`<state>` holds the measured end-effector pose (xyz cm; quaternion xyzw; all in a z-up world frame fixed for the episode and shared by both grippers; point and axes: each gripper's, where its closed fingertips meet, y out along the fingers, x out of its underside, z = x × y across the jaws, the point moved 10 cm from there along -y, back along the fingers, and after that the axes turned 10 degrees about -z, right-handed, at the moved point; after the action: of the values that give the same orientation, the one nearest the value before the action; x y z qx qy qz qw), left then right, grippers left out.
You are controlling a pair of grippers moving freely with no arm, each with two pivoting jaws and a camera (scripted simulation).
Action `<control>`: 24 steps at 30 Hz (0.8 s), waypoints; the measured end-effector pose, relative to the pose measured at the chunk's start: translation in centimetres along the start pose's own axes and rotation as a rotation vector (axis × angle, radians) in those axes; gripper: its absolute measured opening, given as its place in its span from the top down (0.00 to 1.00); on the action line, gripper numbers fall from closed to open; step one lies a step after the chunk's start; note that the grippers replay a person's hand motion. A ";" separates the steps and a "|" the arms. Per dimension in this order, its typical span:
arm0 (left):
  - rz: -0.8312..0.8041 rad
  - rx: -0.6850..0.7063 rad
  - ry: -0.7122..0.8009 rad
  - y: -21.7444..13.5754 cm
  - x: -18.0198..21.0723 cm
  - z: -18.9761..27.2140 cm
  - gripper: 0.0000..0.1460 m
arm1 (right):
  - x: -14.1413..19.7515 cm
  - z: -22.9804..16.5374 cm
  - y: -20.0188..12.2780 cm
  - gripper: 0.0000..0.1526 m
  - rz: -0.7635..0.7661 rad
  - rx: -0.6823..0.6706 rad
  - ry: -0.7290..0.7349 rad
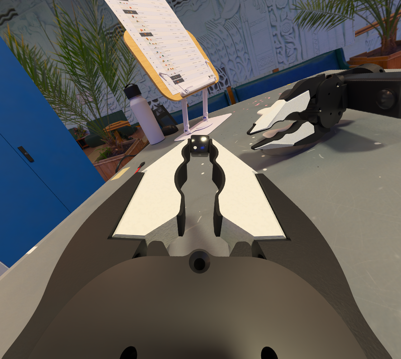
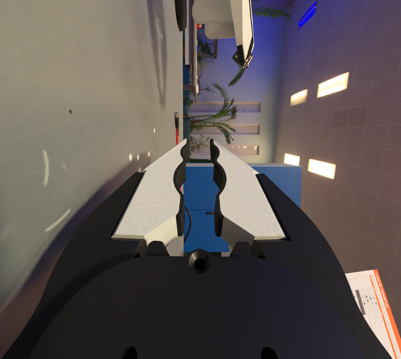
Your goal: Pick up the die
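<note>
The die is black and glossy with pale pips. My left gripper is shut on it, and the die sits pinched between the two fingertips. In the right wrist view the left gripper holds the die clear above the grey table. My right gripper is turned on its side just over the table, with its jaws a little apart and nothing between them. It also shows at the right of the left wrist view, apart from the die.
A wooden document stand with a printed sheet and a white bottle with a black cap stand at the table's far edge. A red and black cable lies by the left edge. A blue cabinet stands beyond it.
</note>
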<state>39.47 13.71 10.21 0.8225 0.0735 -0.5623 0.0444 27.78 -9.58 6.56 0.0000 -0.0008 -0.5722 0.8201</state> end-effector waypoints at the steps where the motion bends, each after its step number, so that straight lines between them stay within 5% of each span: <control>1: -0.001 0.003 0.002 0.0 0.0 0.0 0.89 | -0.1 0.0 -0.1 0.88 0.008 0.000 0.001; 7: -0.052 -0.009 -0.079 0.9 -0.2 1.1 0.89 | -0.3 0.1 -0.4 0.88 0.065 -0.010 0.045; 14: -0.014 0.150 -0.152 1.4 -1.6 1.7 0.89 | -0.9 -0.1 -0.7 0.88 0.123 -0.025 0.027; 18: -0.064 0.387 -0.200 2.2 -2.9 0.6 0.89 | -1.6 -0.2 -0.8 0.88 0.154 -0.016 0.019; 24: -0.369 0.758 -0.090 5.5 -3.6 0.5 0.89 | -1.8 -0.4 -0.7 0.88 0.169 -0.025 0.004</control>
<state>38.63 7.96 13.33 0.7282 0.0057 -0.5836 -0.3594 26.52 -8.09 6.13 -0.0094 0.0082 -0.5010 0.8654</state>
